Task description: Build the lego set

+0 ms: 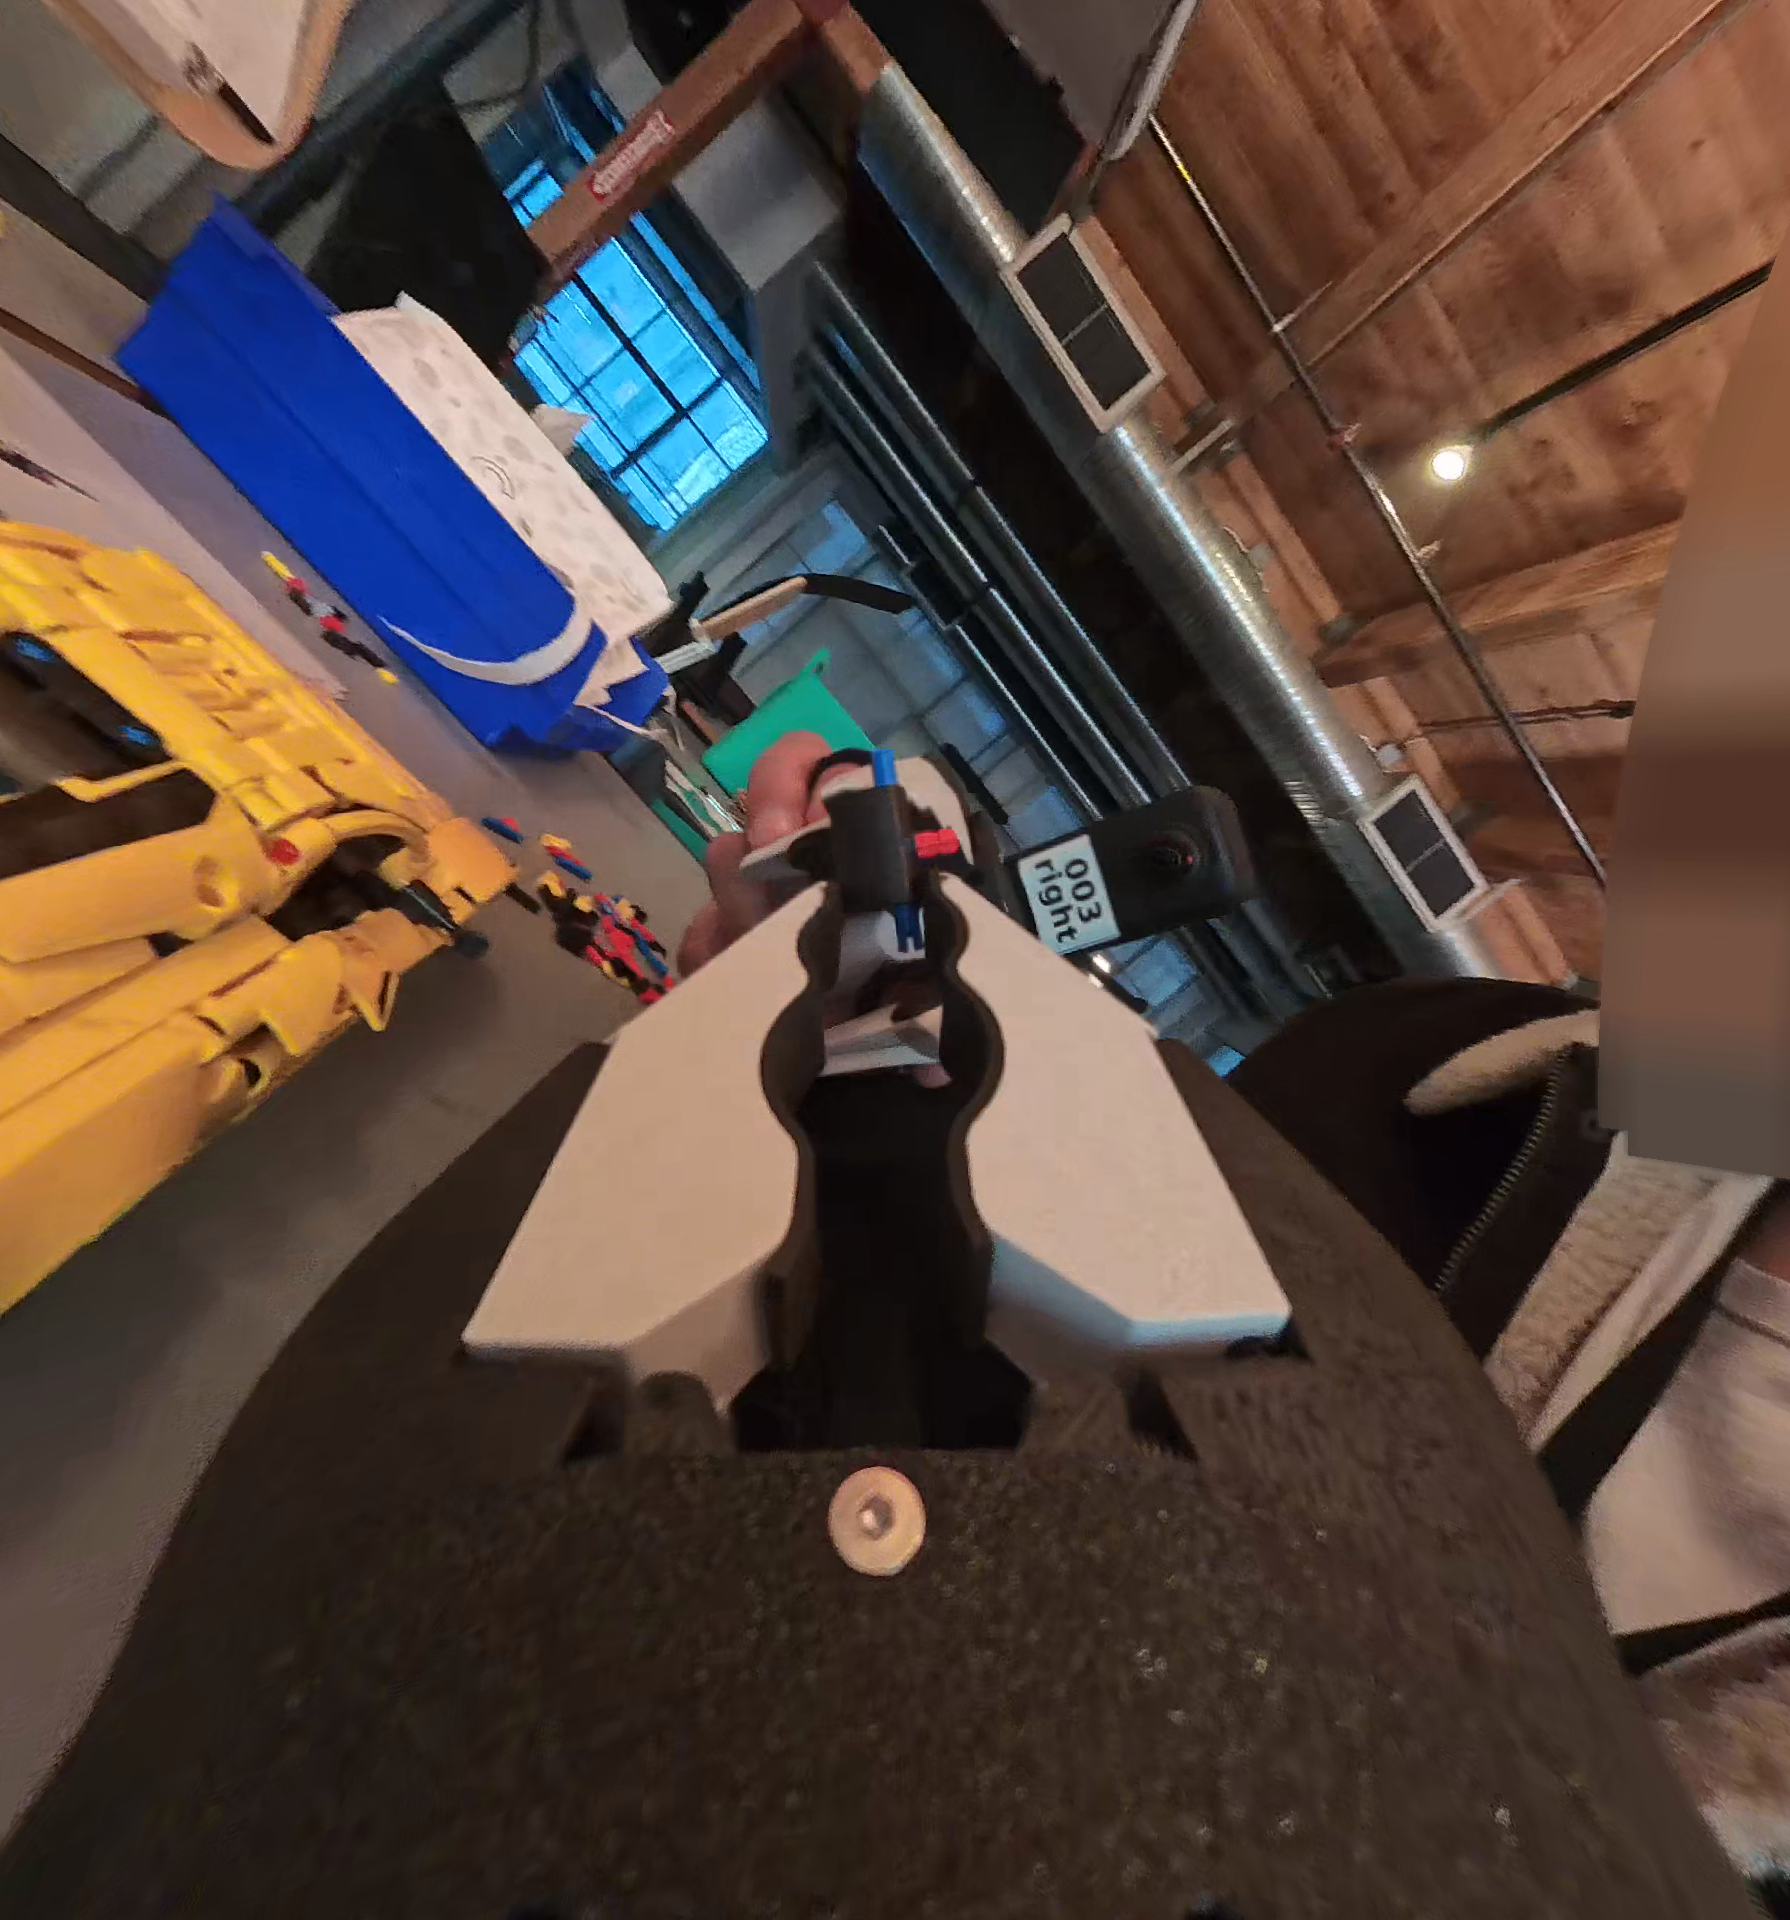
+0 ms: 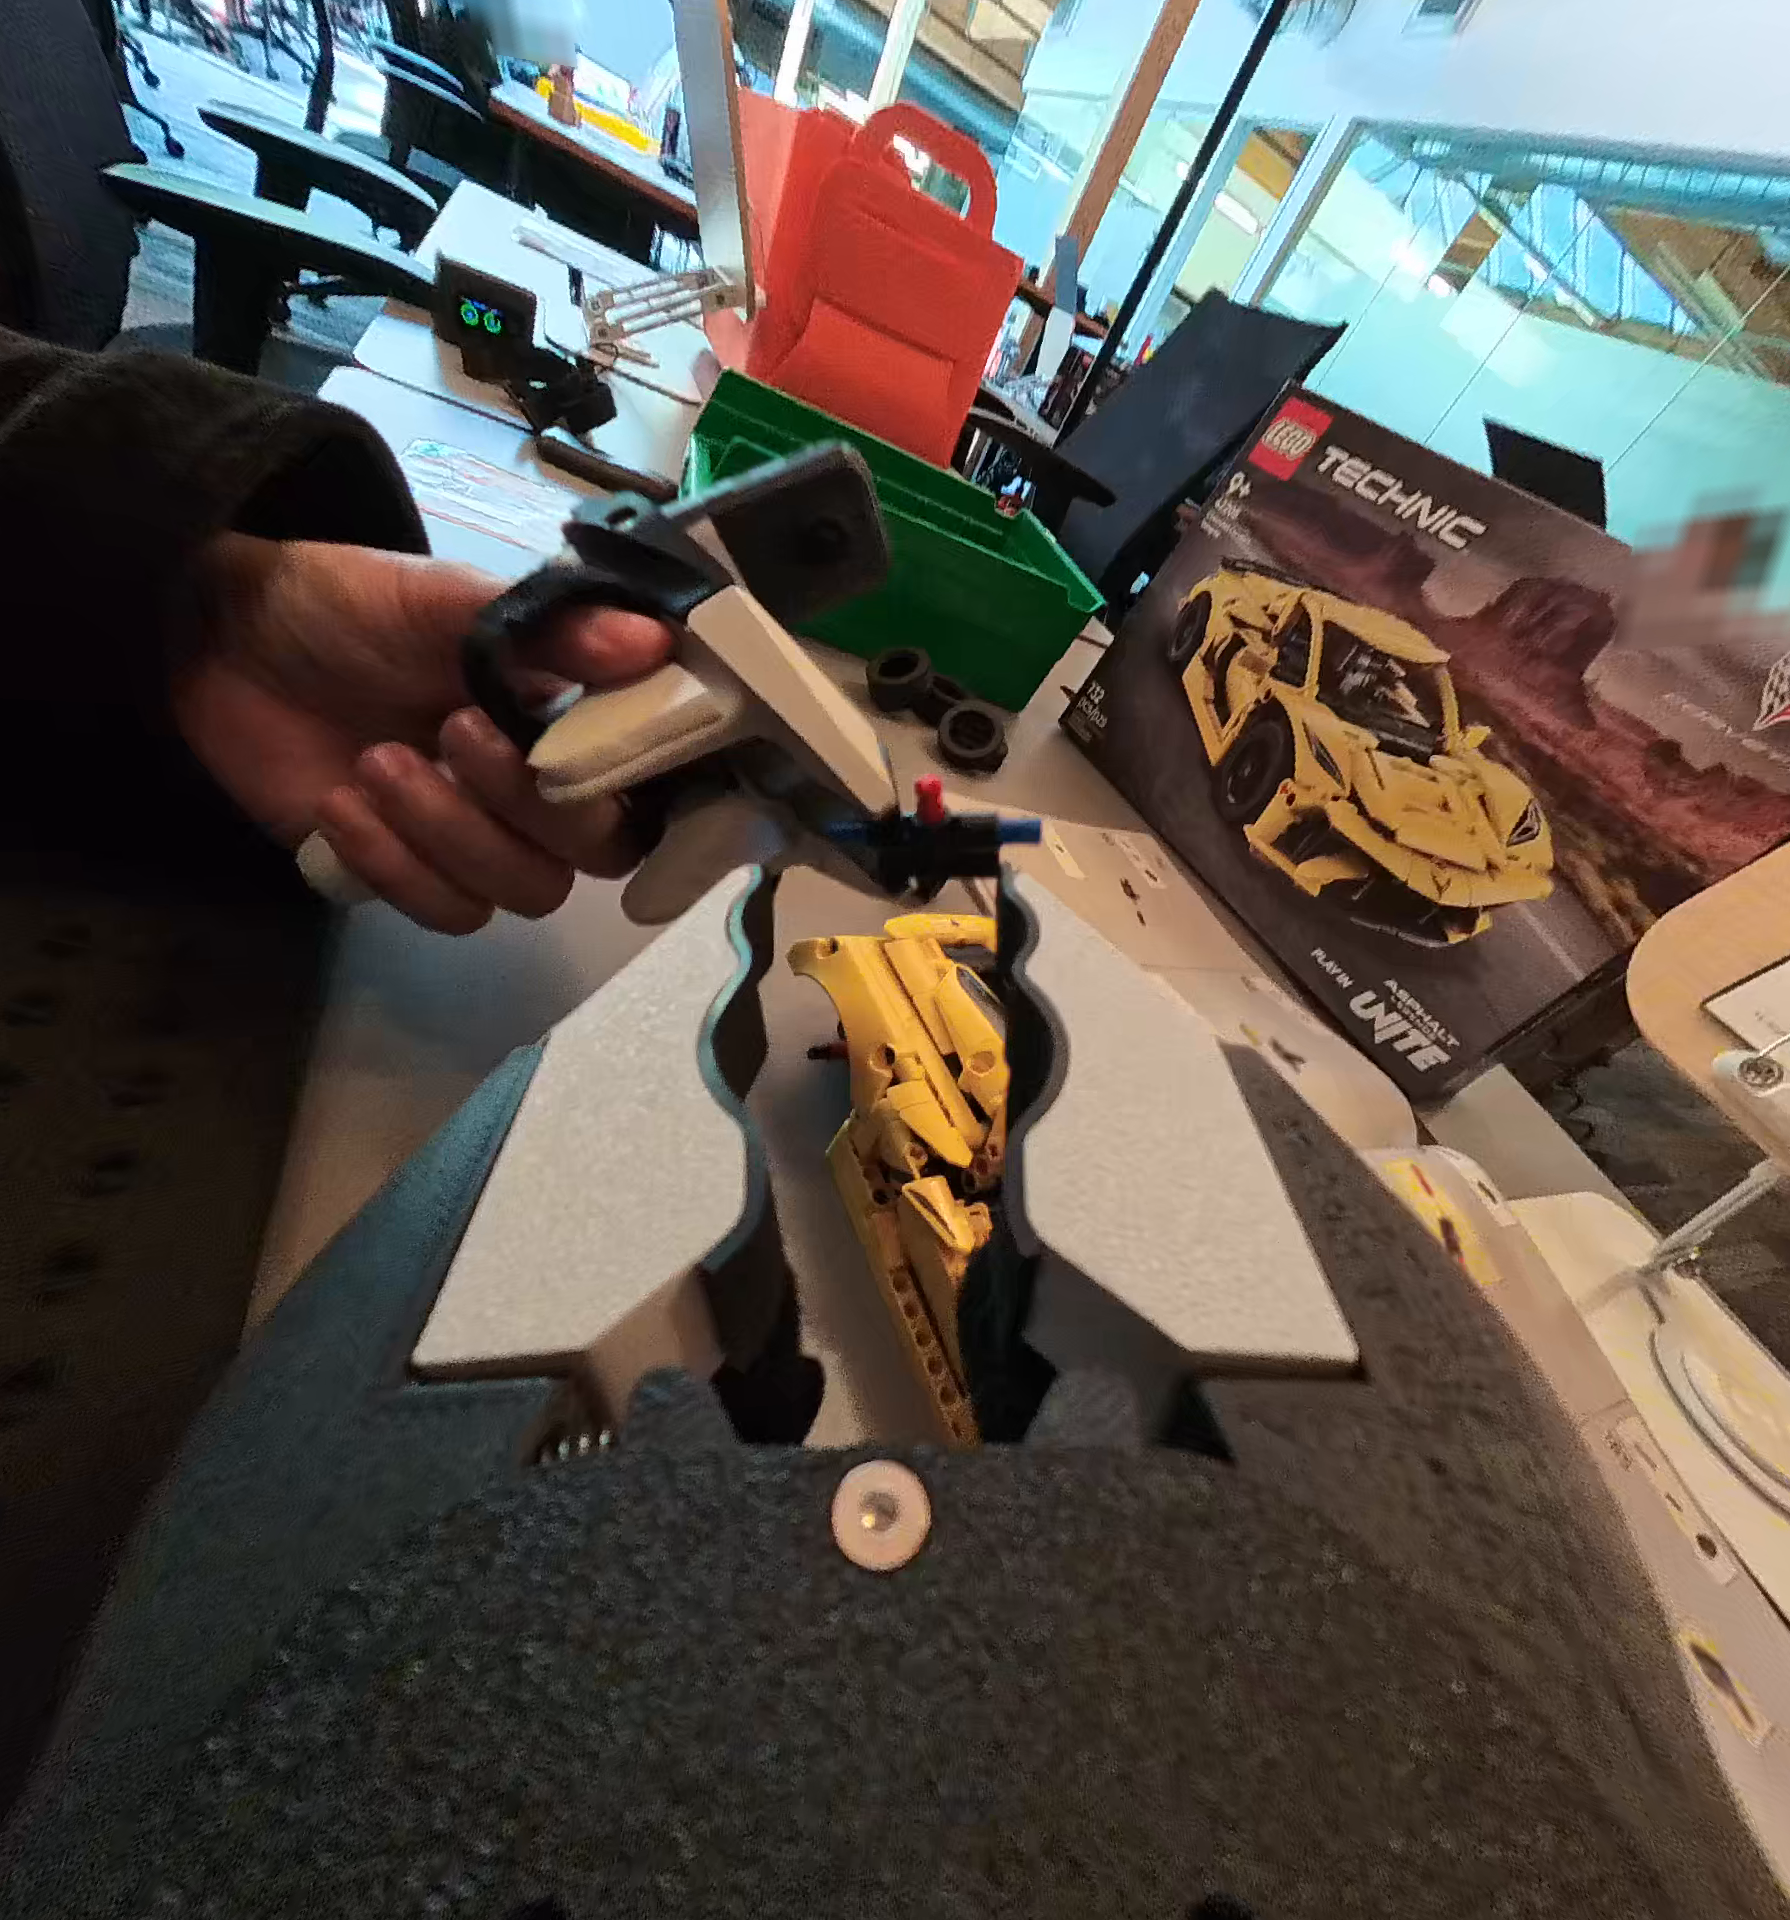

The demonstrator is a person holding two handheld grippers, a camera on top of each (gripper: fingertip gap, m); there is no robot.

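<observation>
My left gripper (image 1: 880,904) is shut on a small black lego piece (image 1: 875,842) with blue pins at both ends and a red pin on its side. It holds the piece in the air above the table. In the right wrist view, a hand holds the left gripper (image 2: 886,821), which pinches the same piece (image 2: 932,826). My right gripper (image 2: 886,883) is open, its tips just below and either side of the piece. The yellow lego car (image 1: 143,883) lies on the table and shows through the right gripper's gap (image 2: 922,1060).
Loose small pieces (image 1: 610,935) lie by the car's nose. A blue bin (image 1: 351,468) stands behind them. A green bin (image 2: 922,582), black tyres (image 2: 938,712), a red bag (image 2: 870,281) and the lego box (image 2: 1442,727) stand at the table's far side.
</observation>
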